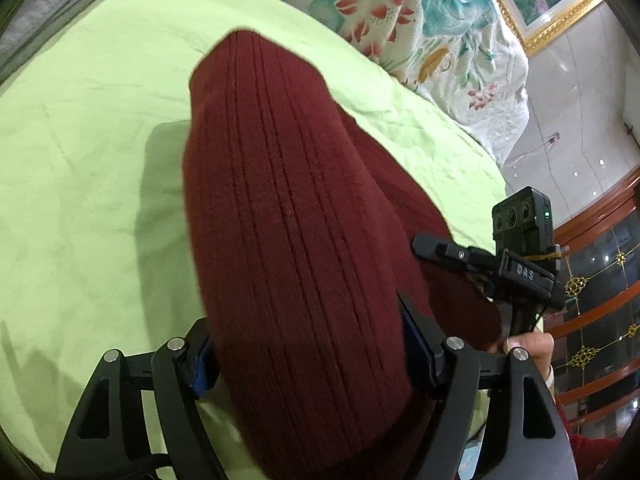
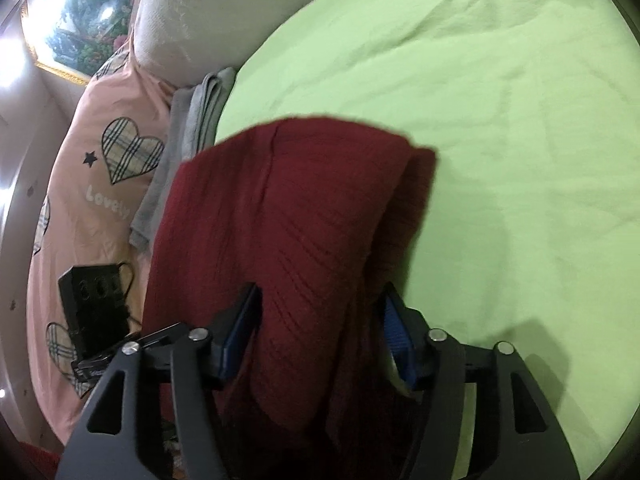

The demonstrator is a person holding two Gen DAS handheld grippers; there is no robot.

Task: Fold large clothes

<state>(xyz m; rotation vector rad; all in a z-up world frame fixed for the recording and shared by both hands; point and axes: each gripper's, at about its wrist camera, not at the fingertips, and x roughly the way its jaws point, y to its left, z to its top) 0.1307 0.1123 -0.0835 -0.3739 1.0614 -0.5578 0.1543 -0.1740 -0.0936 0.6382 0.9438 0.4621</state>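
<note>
Under both of our grippers spreads the bed (image 1: 80,168), covered in a light green sheet, reaching ahead and to either side of them. On it, beyond the left gripper and off to its right, lies a floral quilt (image 1: 432,28); from the right gripper it sits ahead and to the left, with a pink heart-print cover (image 2: 92,184) further left and a folded grey cloth (image 2: 188,136) between that cover and the green sheet.

The dark red knit sweater (image 1: 288,208) fills the space straight ahead of each gripper, bunched and lifted off the sheet at our end, its far edge drooping toward the bed. Our left gripper (image 1: 308,360) has its blue-padded fingers (image 1: 416,344) set apart with a thick fold of the sweater pinched between them. Our right gripper (image 2: 320,340) likewise clamps a gathered wad of the sweater (image 2: 304,240) between its two pads.

To the right of the left gripper we see the right gripper's black body (image 1: 520,256) touching the sweater's edge, with the hand (image 1: 532,348) below it. To the left of the right gripper, a black camera box (image 2: 96,308) shows against the pink cover.
</note>
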